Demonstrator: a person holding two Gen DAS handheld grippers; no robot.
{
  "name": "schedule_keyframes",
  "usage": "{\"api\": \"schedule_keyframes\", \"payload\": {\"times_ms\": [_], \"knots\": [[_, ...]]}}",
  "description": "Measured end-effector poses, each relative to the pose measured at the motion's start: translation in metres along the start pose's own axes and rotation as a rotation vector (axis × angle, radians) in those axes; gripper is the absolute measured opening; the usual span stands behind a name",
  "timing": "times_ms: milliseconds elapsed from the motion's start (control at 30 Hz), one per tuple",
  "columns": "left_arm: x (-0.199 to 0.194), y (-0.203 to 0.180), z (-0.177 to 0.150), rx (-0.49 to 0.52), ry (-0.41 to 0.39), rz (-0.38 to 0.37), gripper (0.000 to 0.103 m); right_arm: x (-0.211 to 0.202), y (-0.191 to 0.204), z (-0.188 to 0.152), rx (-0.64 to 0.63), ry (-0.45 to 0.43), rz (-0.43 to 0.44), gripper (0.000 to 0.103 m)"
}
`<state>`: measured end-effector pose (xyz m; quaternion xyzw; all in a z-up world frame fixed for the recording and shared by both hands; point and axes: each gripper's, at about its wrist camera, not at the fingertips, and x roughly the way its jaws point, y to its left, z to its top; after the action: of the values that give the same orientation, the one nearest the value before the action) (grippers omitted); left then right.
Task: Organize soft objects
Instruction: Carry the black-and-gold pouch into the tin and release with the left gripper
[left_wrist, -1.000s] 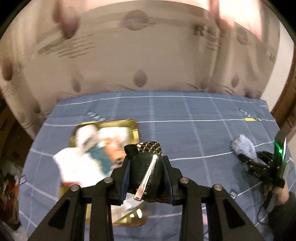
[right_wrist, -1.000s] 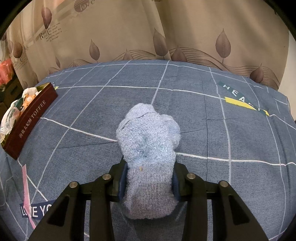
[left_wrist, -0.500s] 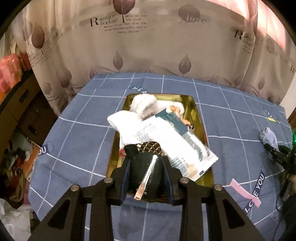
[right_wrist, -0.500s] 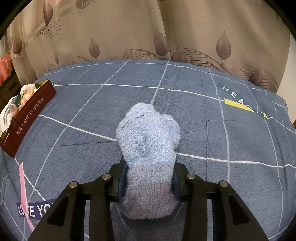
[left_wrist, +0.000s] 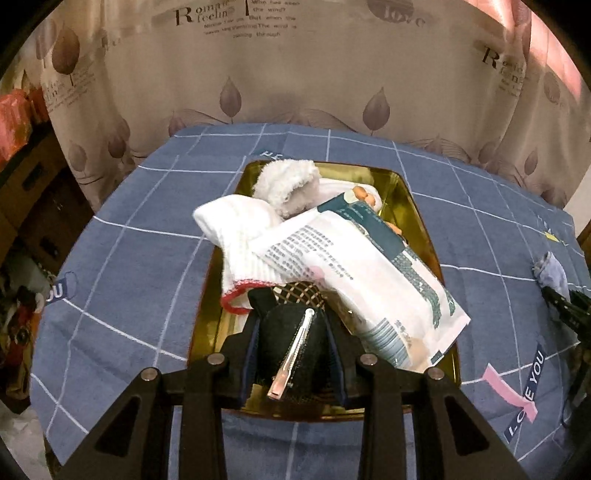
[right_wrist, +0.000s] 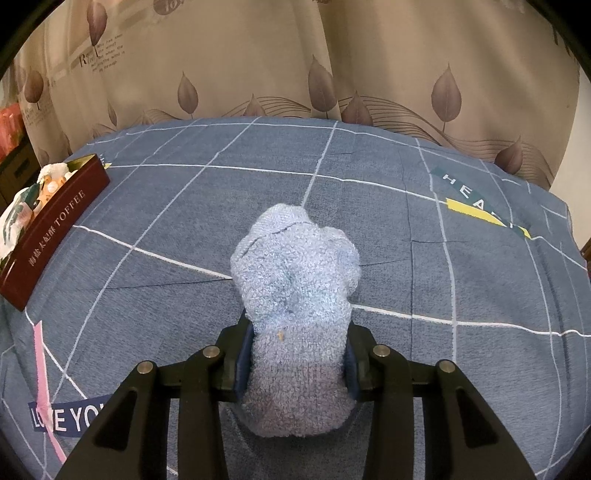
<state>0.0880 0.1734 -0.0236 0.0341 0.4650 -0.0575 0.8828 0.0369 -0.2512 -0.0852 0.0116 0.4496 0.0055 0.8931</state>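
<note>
My left gripper (left_wrist: 291, 354) is shut on a black mesh pouch (left_wrist: 290, 343) with a silver zipper, just over the near end of a gold tin tray (left_wrist: 424, 225). Inside the tray lie a white sock with a red cuff (left_wrist: 240, 236), a fluffy white sock (left_wrist: 286, 182) and a white and green plastic packet (left_wrist: 362, 273). My right gripper (right_wrist: 297, 365) is shut on a light blue fluffy sock (right_wrist: 295, 280) above the blue checked bedspread (right_wrist: 406, 258). That gripper with the blue sock (left_wrist: 552, 273) also shows at the right edge of the left wrist view.
The tray's maroon side (right_wrist: 51, 236) reads TOFFEE at the left of the right wrist view. A beige leaf-print curtain (left_wrist: 295, 74) hangs behind the bed. Cardboard boxes and clutter (left_wrist: 22, 206) sit beyond the bed's left edge.
My left gripper has swung over and down toward the tray with the black pouch, so the tray now fills the middle of its view. My right gripper has held still with the blue sock.
</note>
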Motion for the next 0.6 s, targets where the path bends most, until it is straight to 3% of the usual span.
{"api": "schedule_keyframes", "payload": {"times_ms": [167,433,600], "knots": [[0.009,0.001,0.0,0.004,0.009,-0.008,0.036,0.0,0.001,0.0,-0.005,0.001,-0.008,0.038],[0.011,0.005,-0.002,-0.003,0.018,-0.034,0.052,0.0,0.002,0.0,-0.008,0.002,-0.016,0.038],[0.001,0.007,-0.004,0.006,-0.007,-0.041,0.056,0.0,0.002,0.0,-0.013,0.002,-0.022,0.038]]}}
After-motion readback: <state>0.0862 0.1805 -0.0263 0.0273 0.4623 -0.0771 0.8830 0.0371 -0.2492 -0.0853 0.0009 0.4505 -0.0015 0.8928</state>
